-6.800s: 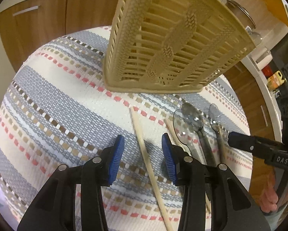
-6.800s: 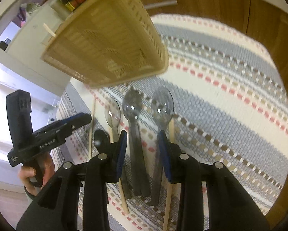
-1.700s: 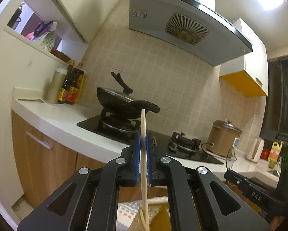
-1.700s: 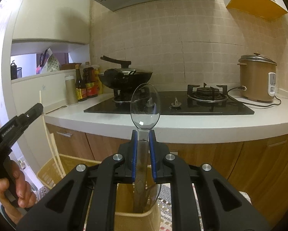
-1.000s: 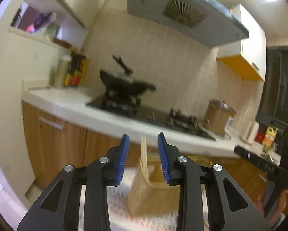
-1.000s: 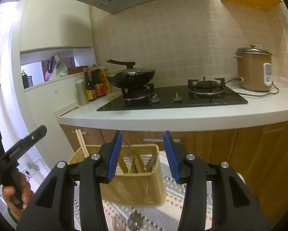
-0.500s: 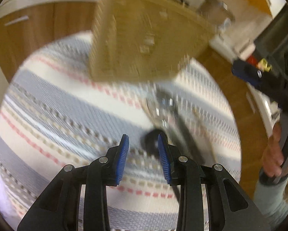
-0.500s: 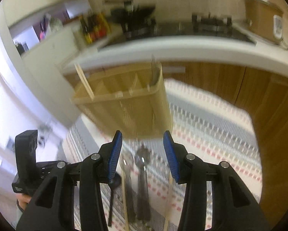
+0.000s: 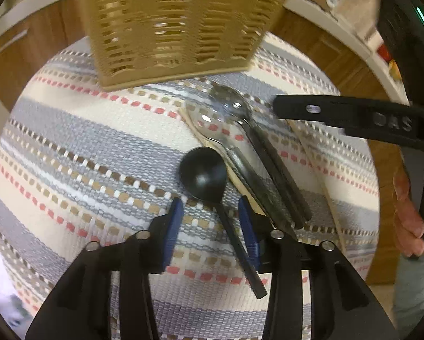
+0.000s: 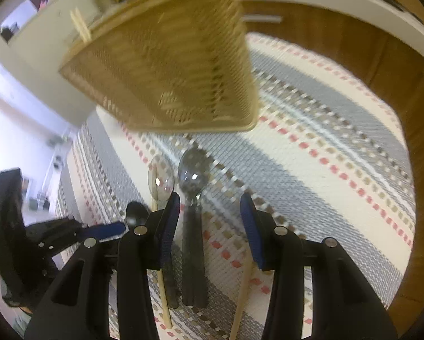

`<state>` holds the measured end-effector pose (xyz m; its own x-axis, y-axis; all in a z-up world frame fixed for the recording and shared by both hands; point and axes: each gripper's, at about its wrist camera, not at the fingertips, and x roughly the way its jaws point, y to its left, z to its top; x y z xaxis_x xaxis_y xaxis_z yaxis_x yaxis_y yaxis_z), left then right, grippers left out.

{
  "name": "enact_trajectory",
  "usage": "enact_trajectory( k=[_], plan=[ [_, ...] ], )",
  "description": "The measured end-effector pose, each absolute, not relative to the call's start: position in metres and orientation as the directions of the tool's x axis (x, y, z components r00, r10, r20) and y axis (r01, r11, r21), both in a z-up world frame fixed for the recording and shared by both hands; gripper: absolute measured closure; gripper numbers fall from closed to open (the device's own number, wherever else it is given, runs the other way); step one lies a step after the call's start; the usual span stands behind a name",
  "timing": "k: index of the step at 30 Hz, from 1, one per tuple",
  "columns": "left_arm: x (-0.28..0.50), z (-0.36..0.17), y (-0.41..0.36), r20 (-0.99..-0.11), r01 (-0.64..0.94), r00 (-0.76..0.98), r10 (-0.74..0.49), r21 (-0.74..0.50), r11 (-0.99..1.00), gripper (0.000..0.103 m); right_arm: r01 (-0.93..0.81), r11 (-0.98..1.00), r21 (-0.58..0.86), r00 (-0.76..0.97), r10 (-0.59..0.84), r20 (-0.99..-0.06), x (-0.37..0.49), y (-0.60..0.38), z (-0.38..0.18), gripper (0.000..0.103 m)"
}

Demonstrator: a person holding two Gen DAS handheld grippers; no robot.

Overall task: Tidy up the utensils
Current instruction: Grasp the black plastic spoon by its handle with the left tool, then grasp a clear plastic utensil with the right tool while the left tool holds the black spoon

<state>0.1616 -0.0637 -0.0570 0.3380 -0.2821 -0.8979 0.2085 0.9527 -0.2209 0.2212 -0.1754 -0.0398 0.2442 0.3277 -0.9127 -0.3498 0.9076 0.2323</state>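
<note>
Utensils lie clustered below the basket (image 9: 172,25), bare mat (image 9: 70,147) to their left. My left gripper (image 9: 209,221), just widening, straddles the black spoon (image 9: 203,175) untouched; my right gripper (image 10: 210,221) gapes empty over a dark-handled spoon (image 10: 193,198).

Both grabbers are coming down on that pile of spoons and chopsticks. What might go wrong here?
The left gripper, open, straddles the black spoon, whose handle lies right against a chopstick; it may pinch both. The right gripper hangs over the dark-handled spoon beside a clear spoon; closing may nudge that neighbour.
</note>
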Motion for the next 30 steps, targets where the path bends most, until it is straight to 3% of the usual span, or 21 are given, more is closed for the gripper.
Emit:
enact_trajectory(
  k=[3, 5, 7, 9, 12, 16, 21, 30],
  plan=[
    [0.165, -0.057, -0.080, -0.918, 0.252, 0.329, -0.221, -0.140, 0.957, 0.061, -0.370, 0.901, 0.227, 0.201, 0.316, -0.927, 0.228, -0.163, -0.050, 0.067],
    [0.167, -0.058, -0.083, -0.923, 0.262, 0.337, -0.187, -0.099, 0.960, 0.066, -0.378, 0.897, 0.231, 0.187, 0.318, -0.929, 0.230, -0.159, -0.055, 0.067],
    [0.169, -0.058, -0.083, -0.924, 0.249, 0.349, -0.154, -0.067, 0.966, 0.087, -0.386, 0.890, 0.241, 0.170, 0.326, -0.930, 0.232, -0.154, -0.058, 0.070],
    [0.173, -0.058, -0.075, -0.923, 0.233, 0.356, -0.146, -0.064, 0.970, 0.098, -0.390, 0.891, 0.233, 0.169, 0.318, -0.933, 0.232, -0.150, -0.061, 0.071],
    [0.184, -0.058, -0.060, -0.906, 0.215, 0.349, -0.238, -0.170, 0.962, 0.098, -0.393, 0.891, 0.226, 0.164, 0.310, -0.937, 0.232, -0.144, -0.064, 0.073],
    [0.199, -0.057, -0.050, -0.886, 0.182, 0.391, -0.247, -0.189, 0.965, 0.098, -0.402, 0.894, 0.196, 0.172, 0.284, -0.943, 0.233, -0.139, -0.065, 0.077],
    [0.210, -0.053, -0.040, -0.869, 0.143, 0.423, -0.259, -0.218, 0.965, 0.098, -0.416, 0.893, 0.173, 0.171, 0.264, -0.949, 0.234, -0.123, -0.071, 0.094],
    [0.189, -0.048, 0.012, -0.846, 0.038, 0.446, -0.292, -0.308, 0.951, 0.098, -0.347, 0.927, 0.144, 0.222, 0.230, -0.948, 0.239, -0.142, -0.070, 0.094]
  ],
)
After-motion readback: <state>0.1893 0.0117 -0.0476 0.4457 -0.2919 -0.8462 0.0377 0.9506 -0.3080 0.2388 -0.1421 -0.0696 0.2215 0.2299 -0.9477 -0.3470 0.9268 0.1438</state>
